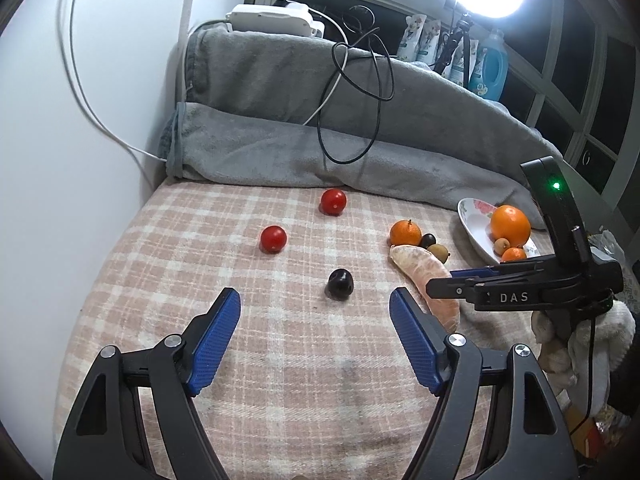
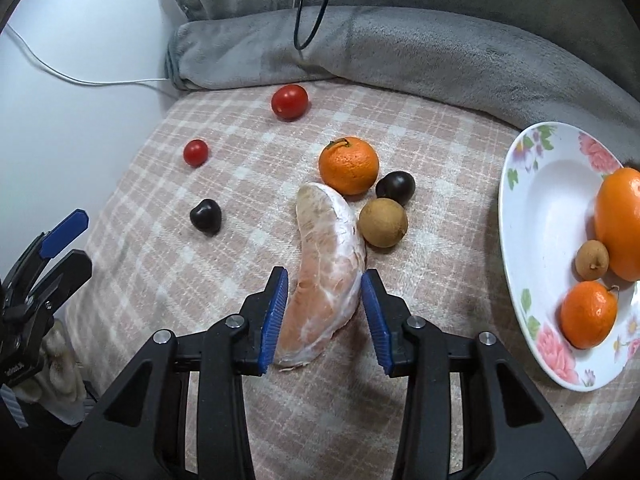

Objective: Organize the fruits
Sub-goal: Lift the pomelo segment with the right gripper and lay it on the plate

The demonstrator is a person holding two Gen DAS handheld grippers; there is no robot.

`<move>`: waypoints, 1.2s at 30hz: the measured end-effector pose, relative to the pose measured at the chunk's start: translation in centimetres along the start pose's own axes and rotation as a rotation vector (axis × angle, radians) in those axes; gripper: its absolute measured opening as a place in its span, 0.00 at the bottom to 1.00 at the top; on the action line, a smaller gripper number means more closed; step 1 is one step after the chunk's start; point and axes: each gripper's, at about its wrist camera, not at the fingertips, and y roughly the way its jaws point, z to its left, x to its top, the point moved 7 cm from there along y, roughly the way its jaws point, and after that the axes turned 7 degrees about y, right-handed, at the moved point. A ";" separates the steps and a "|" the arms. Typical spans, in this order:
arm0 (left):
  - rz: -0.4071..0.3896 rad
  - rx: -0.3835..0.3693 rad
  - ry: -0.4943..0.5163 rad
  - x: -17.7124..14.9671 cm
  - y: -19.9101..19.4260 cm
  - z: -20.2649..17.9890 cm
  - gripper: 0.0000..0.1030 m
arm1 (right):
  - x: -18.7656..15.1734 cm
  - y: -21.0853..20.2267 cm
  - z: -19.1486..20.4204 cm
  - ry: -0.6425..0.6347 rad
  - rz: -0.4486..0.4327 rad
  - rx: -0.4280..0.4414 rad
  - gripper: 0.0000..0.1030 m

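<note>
Right wrist view: the right gripper [image 2: 325, 312] straddles the near end of a peeled pomelo segment [image 2: 328, 276] on the plaid-covered bed [image 2: 360, 420], its blue pads just beside the flesh but, by the look of it, not yet clamped. Three fruits already sit in the floral plate [image 2: 536, 208]: a large orange [image 2: 620, 224], a small mandarin [image 2: 588, 314] and a longan [image 2: 592, 260]. Left on the bed are a mandarin [image 2: 349, 165], a dark fruit [image 2: 395, 187], a brown longan [image 2: 383, 222], another dark fruit [image 2: 205, 217] and two tomatoes [image 2: 289, 101], so the sorting looks less than half done. The left gripper [image 1: 316, 334] hangs wide apart, holding nothing. "DAS" [image 1: 514, 297] is lettered on the right gripper's side.
</note>
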 end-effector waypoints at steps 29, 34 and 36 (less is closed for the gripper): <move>-0.008 -0.004 -0.006 -0.2 -0.3 0.2 0.75 | 0.5 2.0 1.9 -0.139 0.030 -0.132 0.36; -0.009 -0.001 -0.004 -0.1 -0.4 0.1 0.75 | 0.2 1.3 1.7 -0.138 0.010 -0.115 0.35; -0.008 0.002 0.000 -0.1 -0.5 -0.1 0.75 | 0.1 1.1 1.7 -0.137 0.005 -0.104 0.34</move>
